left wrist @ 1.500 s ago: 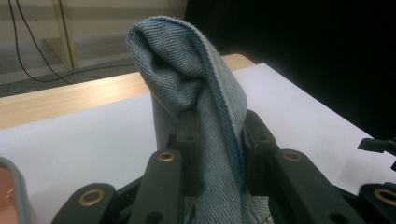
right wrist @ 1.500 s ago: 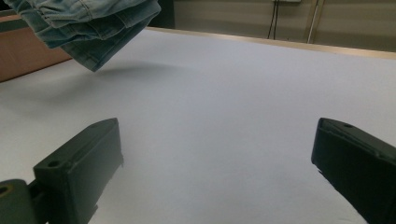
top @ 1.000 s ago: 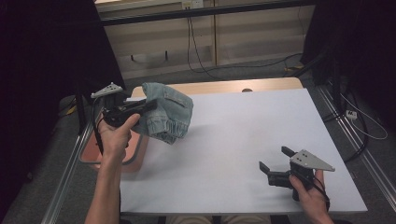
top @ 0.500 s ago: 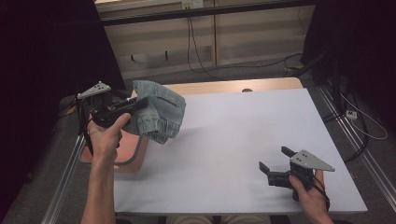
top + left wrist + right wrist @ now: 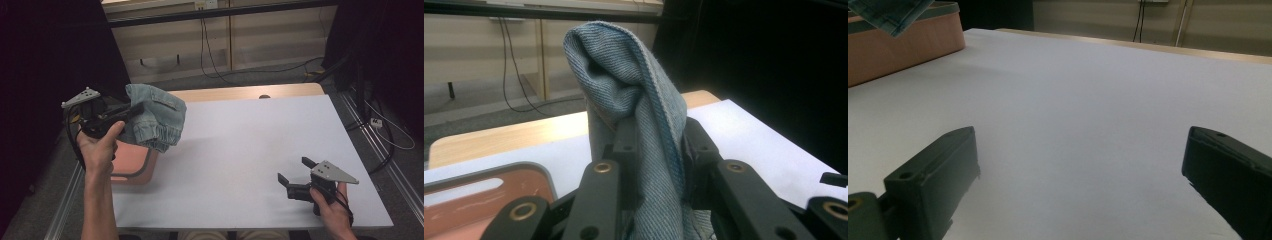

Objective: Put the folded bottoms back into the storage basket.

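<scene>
So the left gripper (image 5: 131, 111) is clamped on a bunched-up piece of blue denim (image 5: 154, 121), held up in the air over the left edge of the white surface (image 5: 250, 150). In the left gripper view you can see the denim (image 5: 634, 115) pinched tight between the two black jaws, with a fold sticking up above them and more cloth hanging down below. Right under it sits a pinkish-brown tray (image 5: 131, 161) with a dark rim, partly off the left side of the surface; the denim hangs above it, not touching as far as I can tell. The right gripper (image 5: 296, 176) rests low near the front right corner, jaws spread wide with nothing between them, well apart from the denim. The right gripper view has the tray (image 5: 903, 45) far off.
</scene>
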